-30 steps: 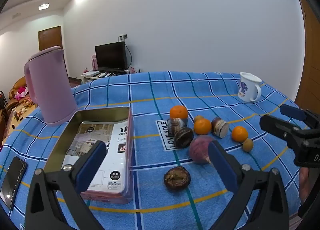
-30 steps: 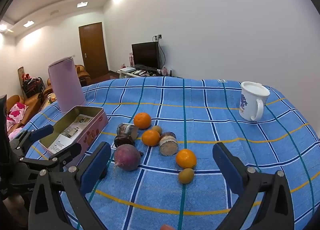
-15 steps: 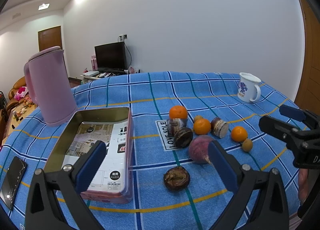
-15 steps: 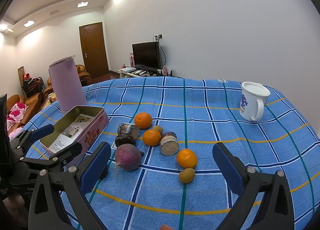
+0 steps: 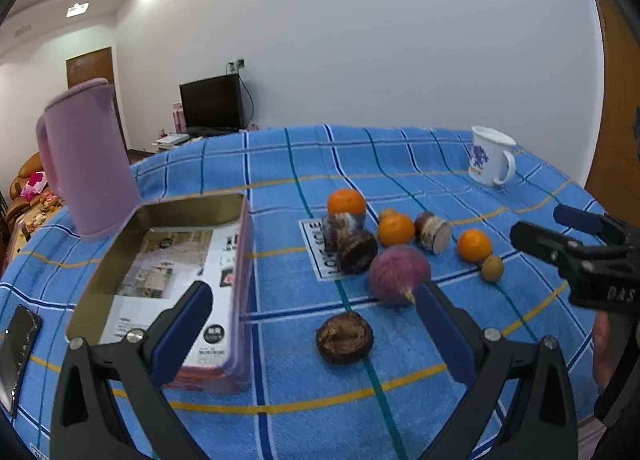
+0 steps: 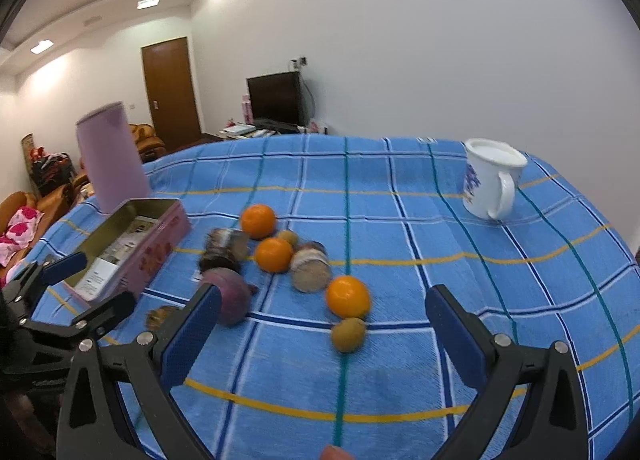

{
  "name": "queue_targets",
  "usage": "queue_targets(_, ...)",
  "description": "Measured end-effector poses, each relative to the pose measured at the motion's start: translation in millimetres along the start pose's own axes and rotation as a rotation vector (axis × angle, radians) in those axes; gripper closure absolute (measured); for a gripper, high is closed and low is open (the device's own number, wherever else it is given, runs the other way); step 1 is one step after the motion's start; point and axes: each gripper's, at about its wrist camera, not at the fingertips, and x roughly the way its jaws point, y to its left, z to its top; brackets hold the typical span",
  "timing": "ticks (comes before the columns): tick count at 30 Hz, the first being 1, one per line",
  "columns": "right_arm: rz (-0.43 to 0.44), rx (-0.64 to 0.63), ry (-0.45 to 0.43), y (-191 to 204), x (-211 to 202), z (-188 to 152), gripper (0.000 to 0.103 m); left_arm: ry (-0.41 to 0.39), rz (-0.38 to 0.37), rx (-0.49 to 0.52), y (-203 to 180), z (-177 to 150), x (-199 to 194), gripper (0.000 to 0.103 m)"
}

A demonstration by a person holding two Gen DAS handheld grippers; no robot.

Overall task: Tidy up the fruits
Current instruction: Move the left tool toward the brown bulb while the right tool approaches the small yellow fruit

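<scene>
Blur smears the fruits [image 6: 276, 260]; left tongs [image 5: 312, 324] hide nothing.

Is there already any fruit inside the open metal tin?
No, the tin holds only printed paper, and the oranges lie outside it on the blue cloth.

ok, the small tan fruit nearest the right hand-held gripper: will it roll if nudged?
Probably. The small tan fruit looks round and sits loose on the flat blue checked tablecloth, so a nudge could send it off, maybe into the orange right behind it. Its size suggests it is light. Skin texture is too blurred to judge.
</scene>
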Motion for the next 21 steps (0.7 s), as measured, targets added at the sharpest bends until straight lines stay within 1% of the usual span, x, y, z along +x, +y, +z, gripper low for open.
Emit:
queue_targets(1,-0.008,-0.004,0.032,-2,2,-1,0.001,0.006,-0.001,0.0,0,-1,2,0.0)
queue_targets(3,-0.015,-0.004,0.056,-7,5,-3,0.001,0.016,0.002,0.003,-1,-3,6,0.0)
queue_targets(6,0.008,0.033,0.044,-12,12,-6,0.001,0.026,0.002,0.008,-3,-4,10,0.0)
queue_targets(10,-0.001,0.029,0.064,-14,16,-9,0.001,0.047,0.0,0.028,-9,-7,16,0.001)
queue_targets(15,-0.004,0.028,0.062,-15,20,-11,0.001,0.055,-0.008,0.036,-13,-8,17,0.001)
queue_targets(16,-0.002,0.029,0.063,-15,20,-11,0.001,0.059,-0.013,0.039,-14,-8,18,0.002)
queue_targets(17,-0.002,0.03,0.065,-15,21,-11,0.001,0.062,-0.015,0.039,-14,-8,19,0.004)
queue_targets(21,-0.002,0.034,0.07,-16,23,-13,0.001,0.102,-0.037,0.028,-13,-10,28,0.009)
